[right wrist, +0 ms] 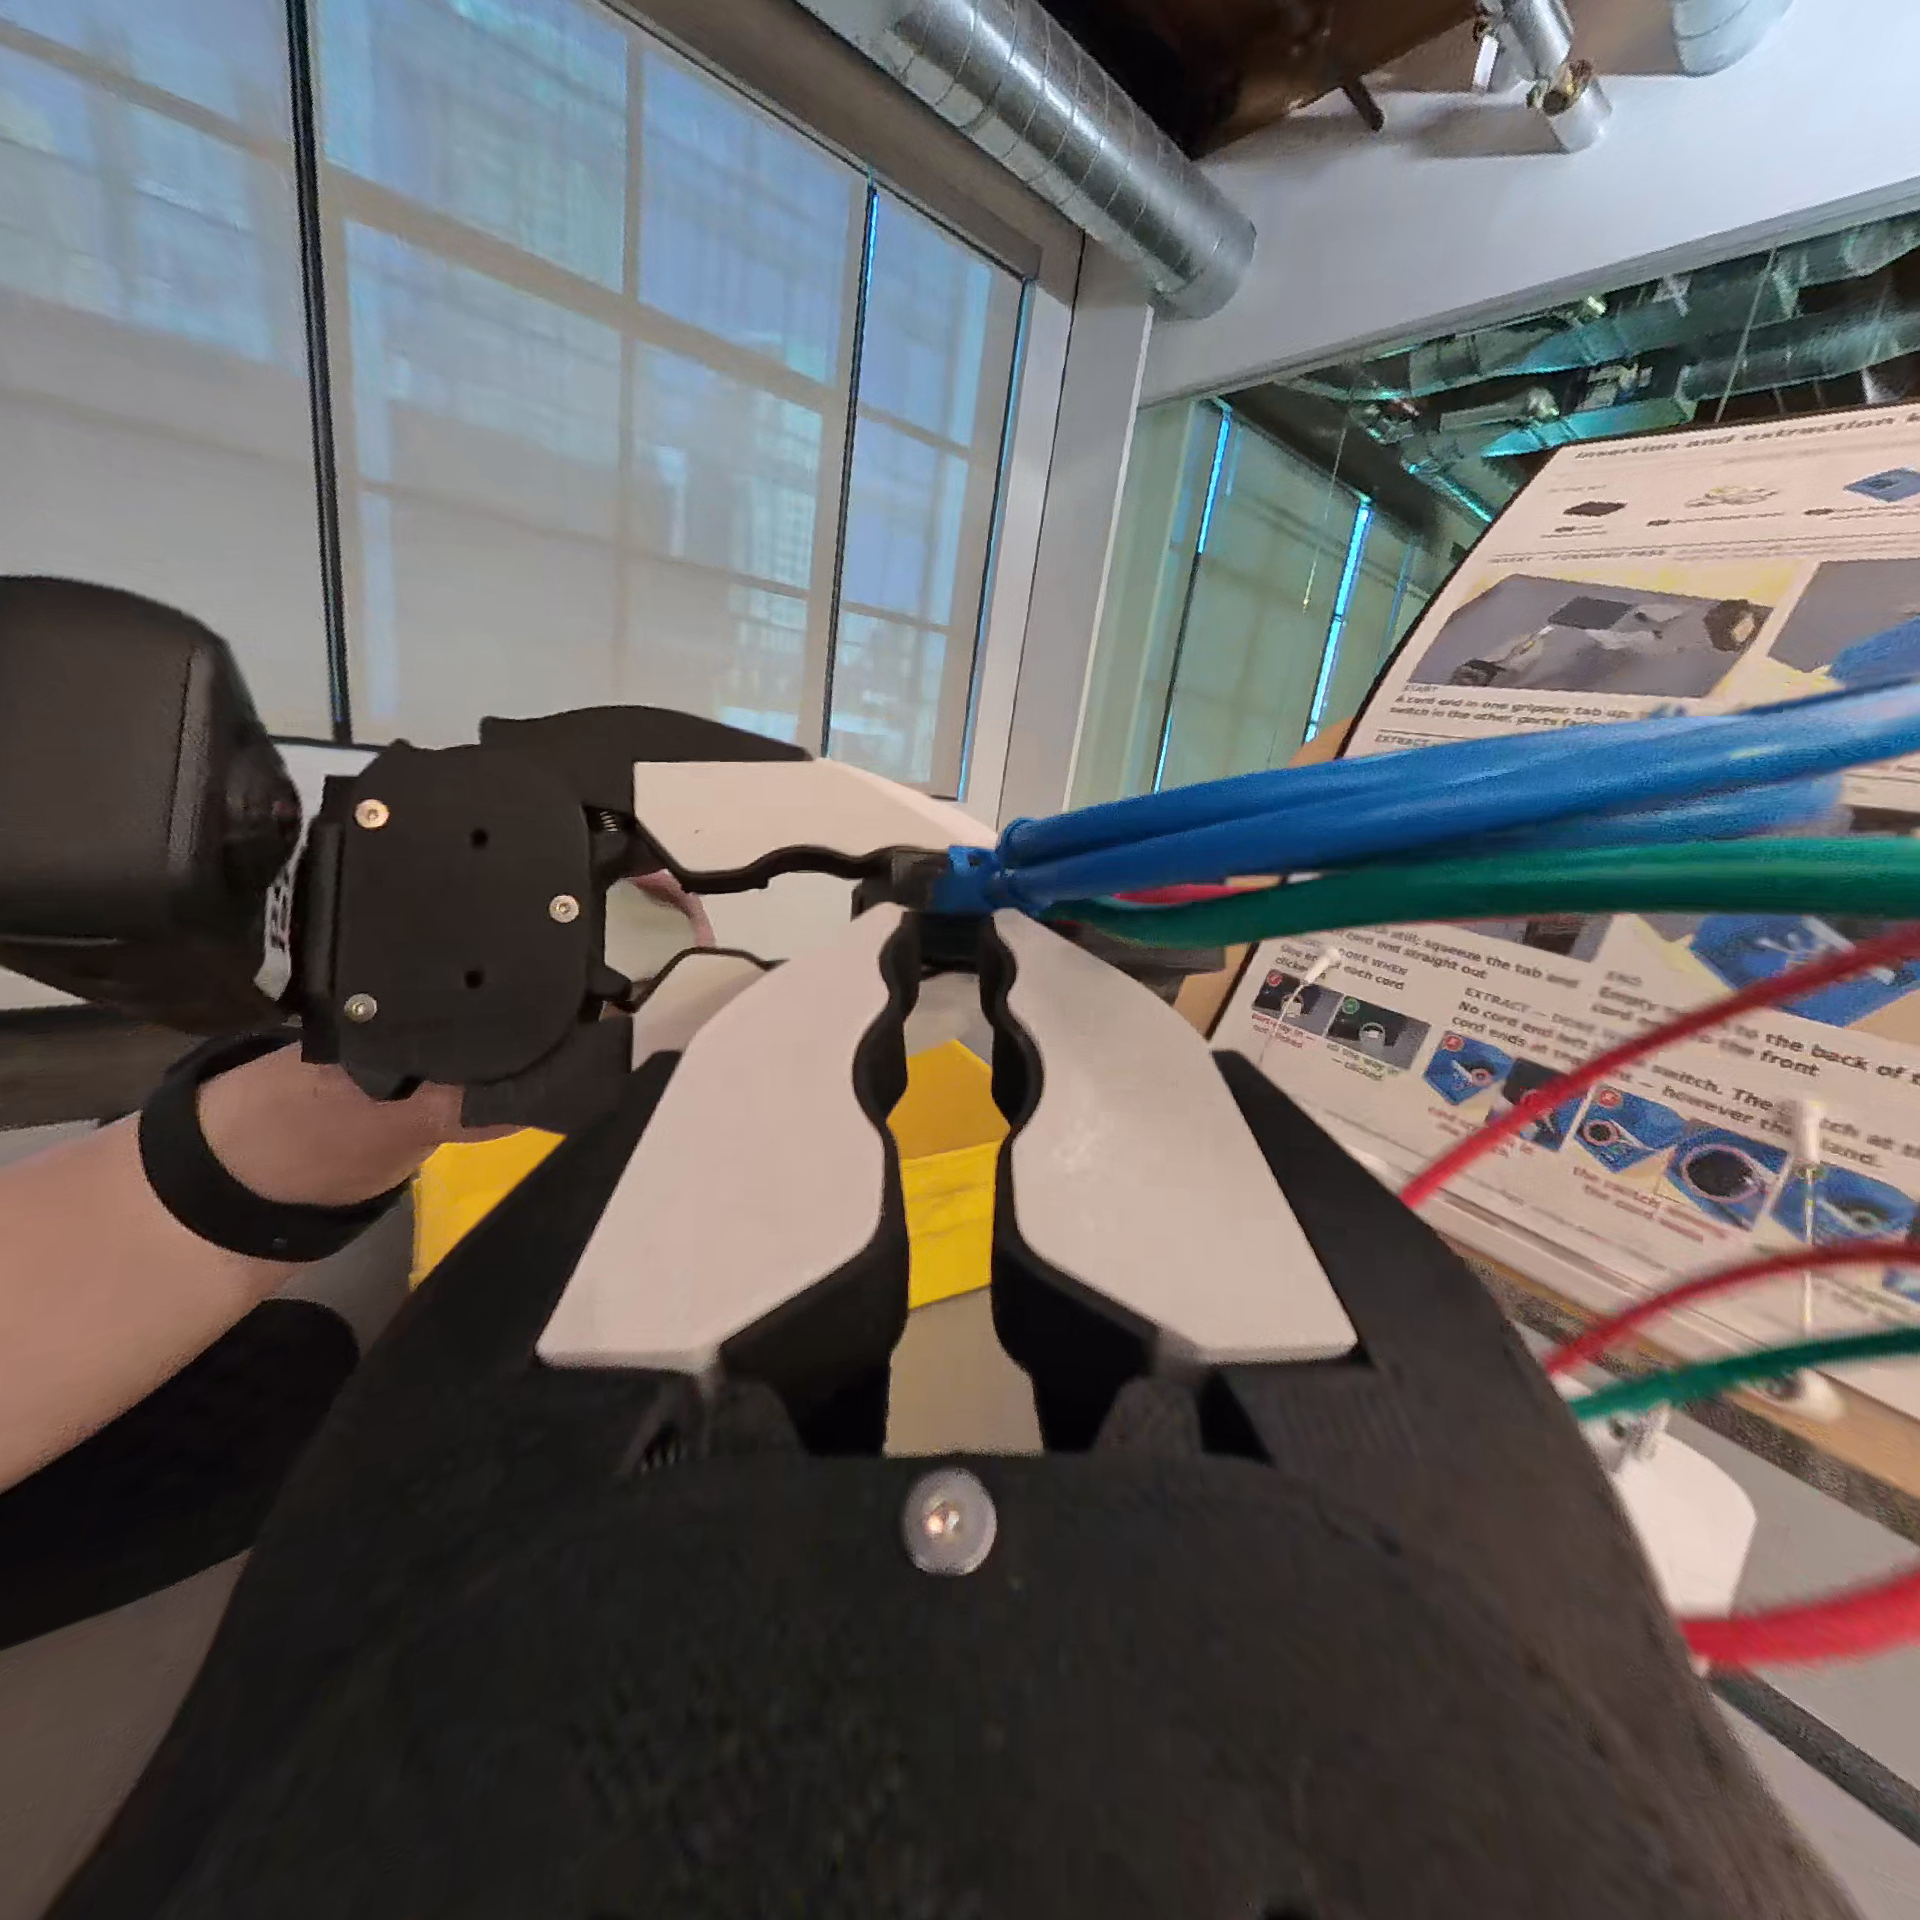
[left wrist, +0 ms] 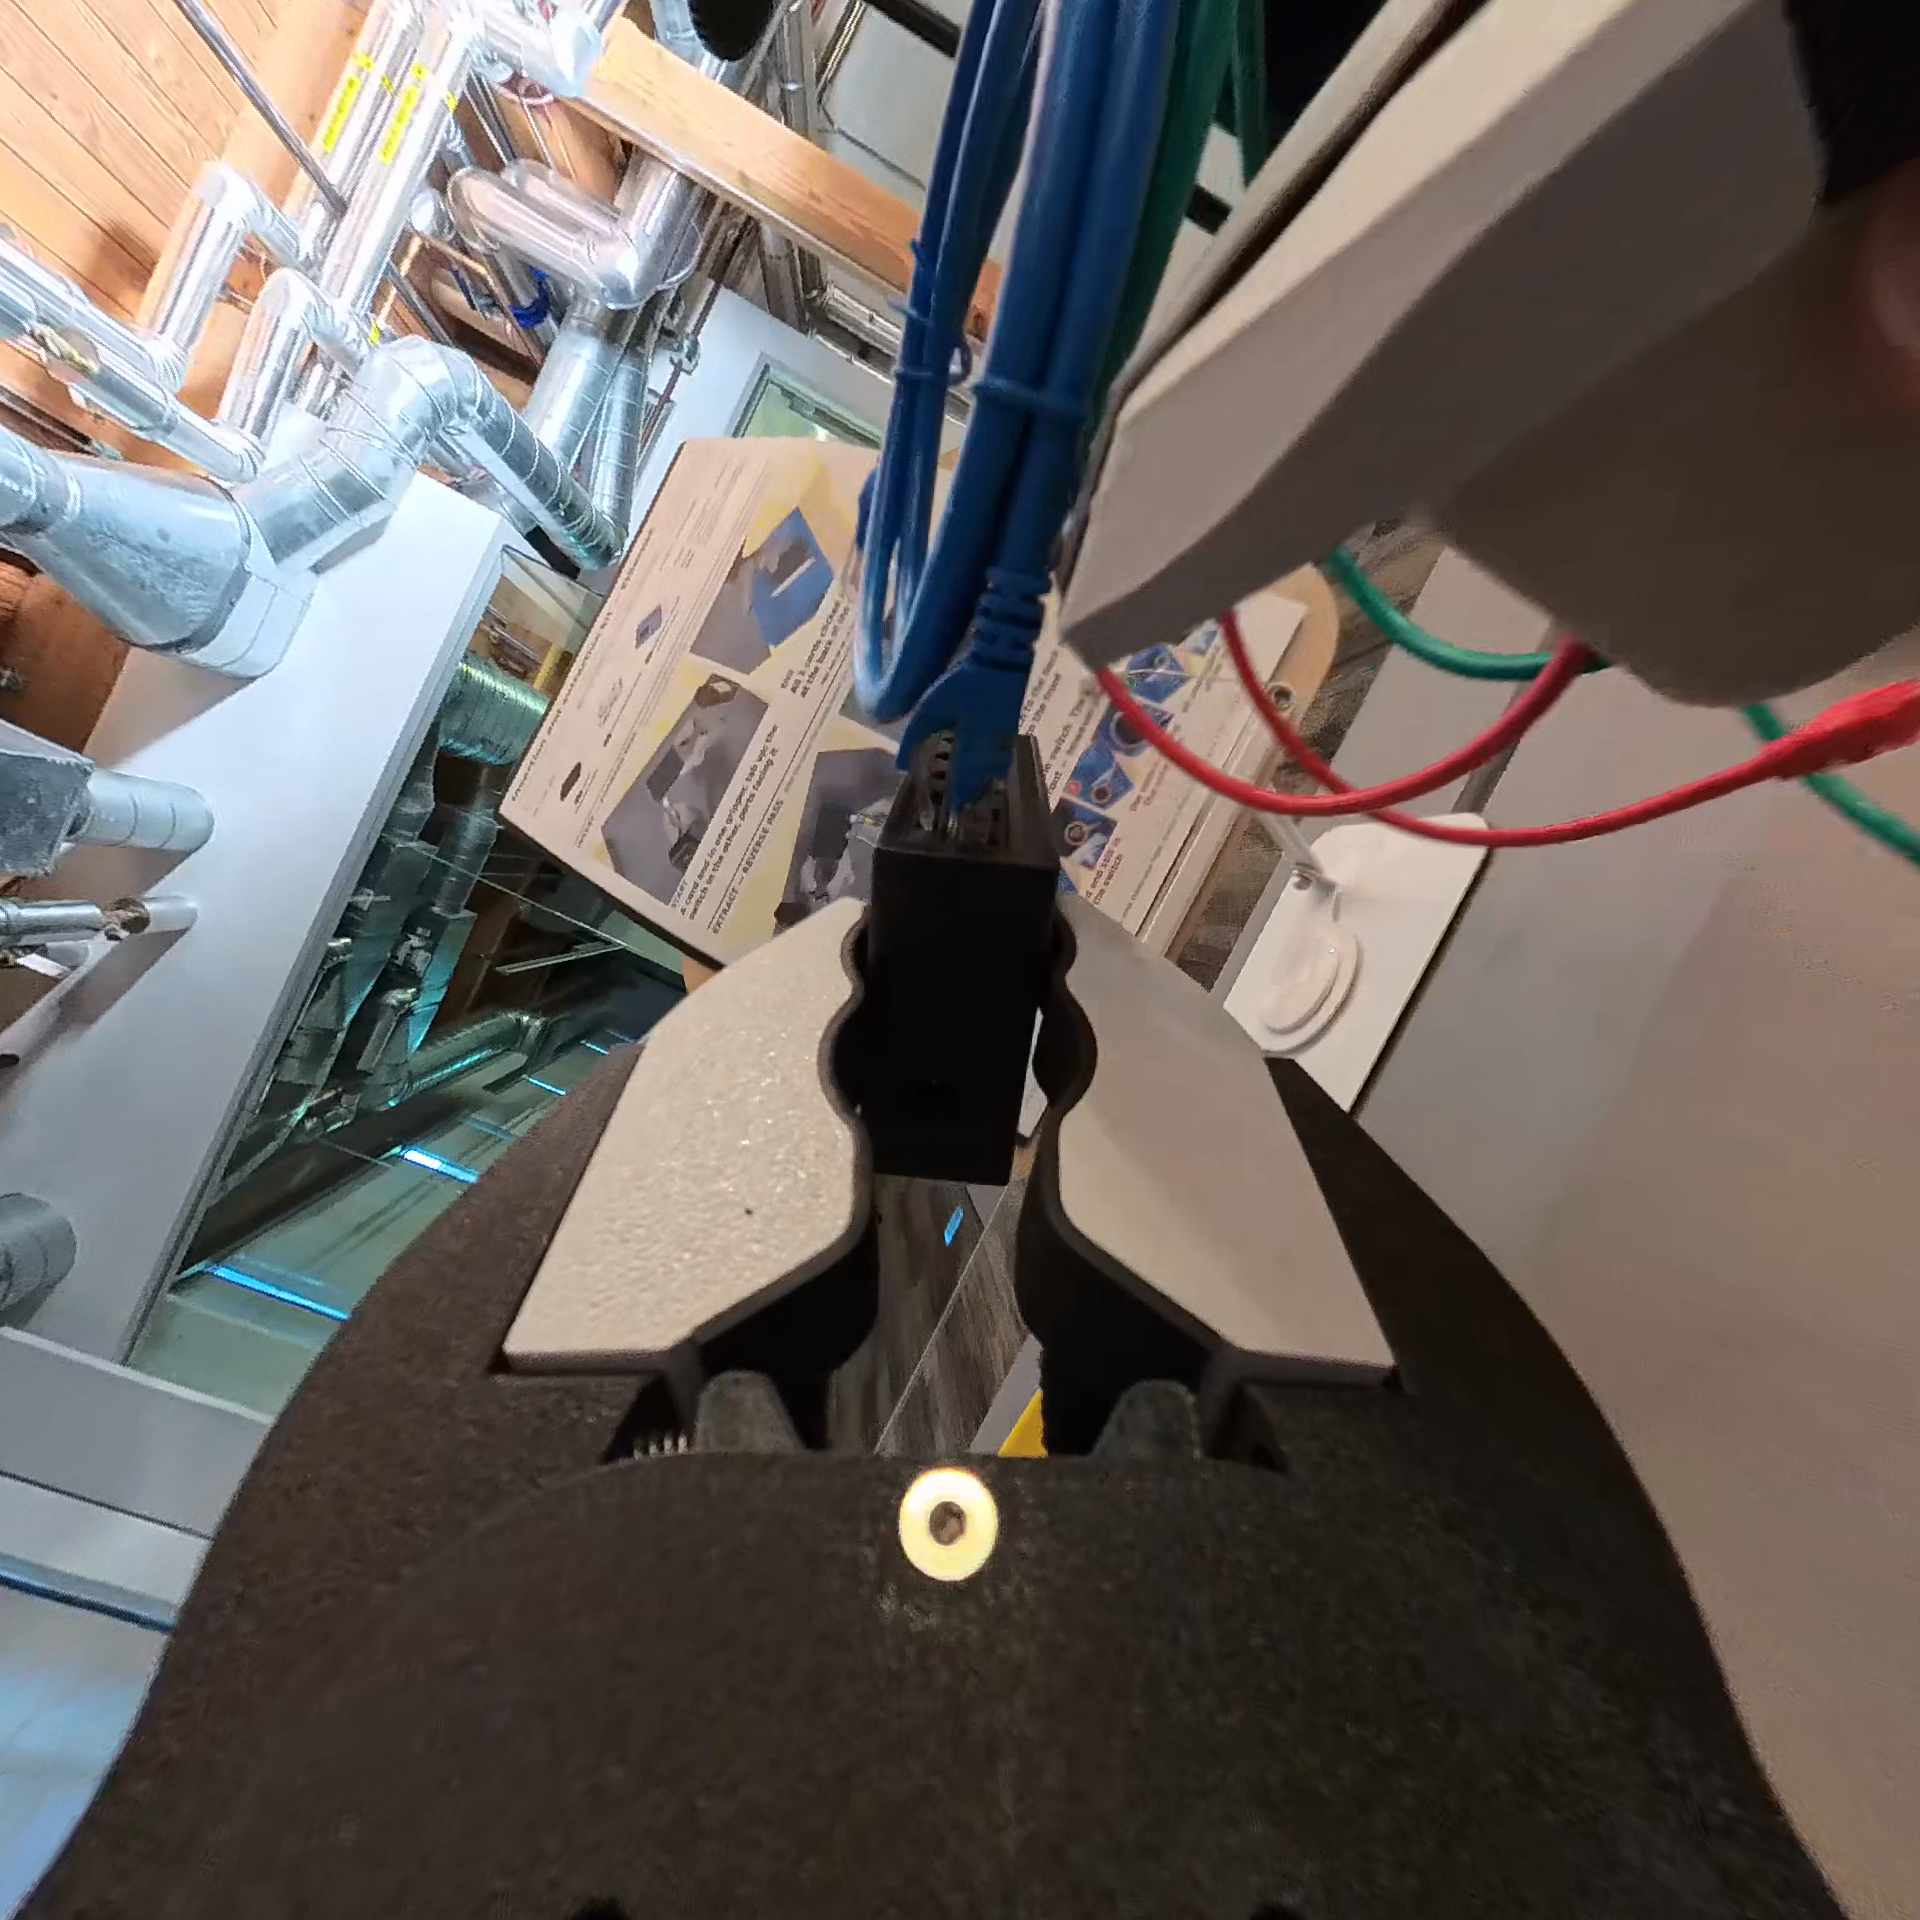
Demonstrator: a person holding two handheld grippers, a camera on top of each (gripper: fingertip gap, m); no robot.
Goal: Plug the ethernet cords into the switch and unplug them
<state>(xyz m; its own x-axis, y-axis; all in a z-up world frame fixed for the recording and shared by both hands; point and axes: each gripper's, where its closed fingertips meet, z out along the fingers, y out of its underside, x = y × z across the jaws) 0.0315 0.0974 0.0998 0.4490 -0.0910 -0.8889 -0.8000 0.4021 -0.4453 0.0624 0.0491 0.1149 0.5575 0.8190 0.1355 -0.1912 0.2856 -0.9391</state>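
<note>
My left gripper is shut on a small black switch and holds it upright in the air. A blue ethernet cord's plug sits in a port on the switch's far end. My right gripper is closed at its tips on the blue cord just behind the plug, by a cable tie. One of its white fingers shows blurred beside the cord in the left wrist view. The left gripper comes in from the left in the right wrist view. Green and red cords hang loose alongside.
A printed instruction board stands on the right. A yellow bin sits on the table below my grippers. A person's hand with a black wristband holds the left gripper. A white cable mount is stuck on the table. One gripper's finger ends stand about 6 cm off the other's.
</note>
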